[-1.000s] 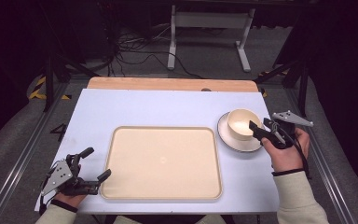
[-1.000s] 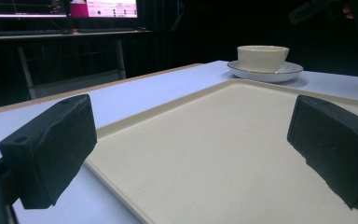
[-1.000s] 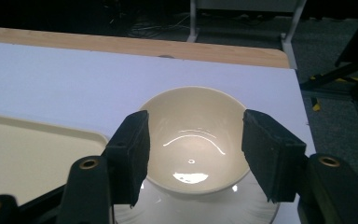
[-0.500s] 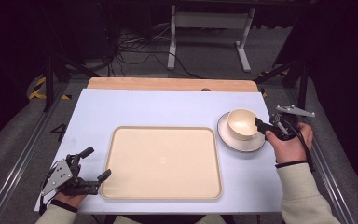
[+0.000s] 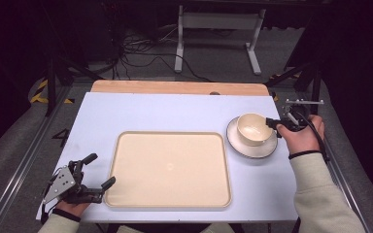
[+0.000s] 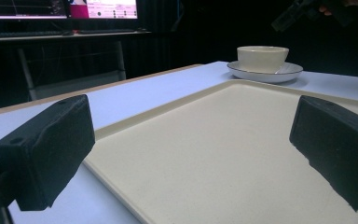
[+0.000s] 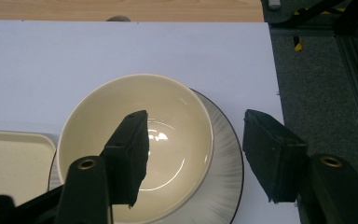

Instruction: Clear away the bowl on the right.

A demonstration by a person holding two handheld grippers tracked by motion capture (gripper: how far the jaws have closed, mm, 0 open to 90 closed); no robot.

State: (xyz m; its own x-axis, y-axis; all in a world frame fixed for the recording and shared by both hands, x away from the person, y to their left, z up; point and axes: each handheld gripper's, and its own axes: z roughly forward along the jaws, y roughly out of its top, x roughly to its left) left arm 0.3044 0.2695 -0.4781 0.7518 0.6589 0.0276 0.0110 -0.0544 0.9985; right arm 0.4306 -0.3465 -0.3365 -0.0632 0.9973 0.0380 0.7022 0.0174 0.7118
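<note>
A cream bowl (image 5: 252,128) sits upright on a dark-rimmed plate (image 5: 267,149) at the right of the pale surface (image 5: 175,111), just right of a large cream tray (image 5: 169,167) that lies flat near the middle. The right gripper (image 5: 275,124), held in a hand (image 5: 302,136) with a cream sleeve, hangs at the bowl's right edge. In the right gripper view its jaws stand apart and straddle the bowl's right wall: one black pad sits above the bowl's inside, the other is outside it over the plate's rim. The pads do not press on the wall, so the right gripper (image 7: 193,156) is open and grips nothing.

The left gripper (image 5: 99,172) rests at the near left corner of the surface, its jaws wide apart and empty, one tip just beside the tray's near left corner. In the left gripper view the left gripper (image 6: 186,154) looks across the tray (image 6: 205,154) towards the bowl (image 6: 262,57) and plate (image 6: 265,74) at the far right, with monitors (image 6: 60,8) glowing in the dark room beyond.
</note>
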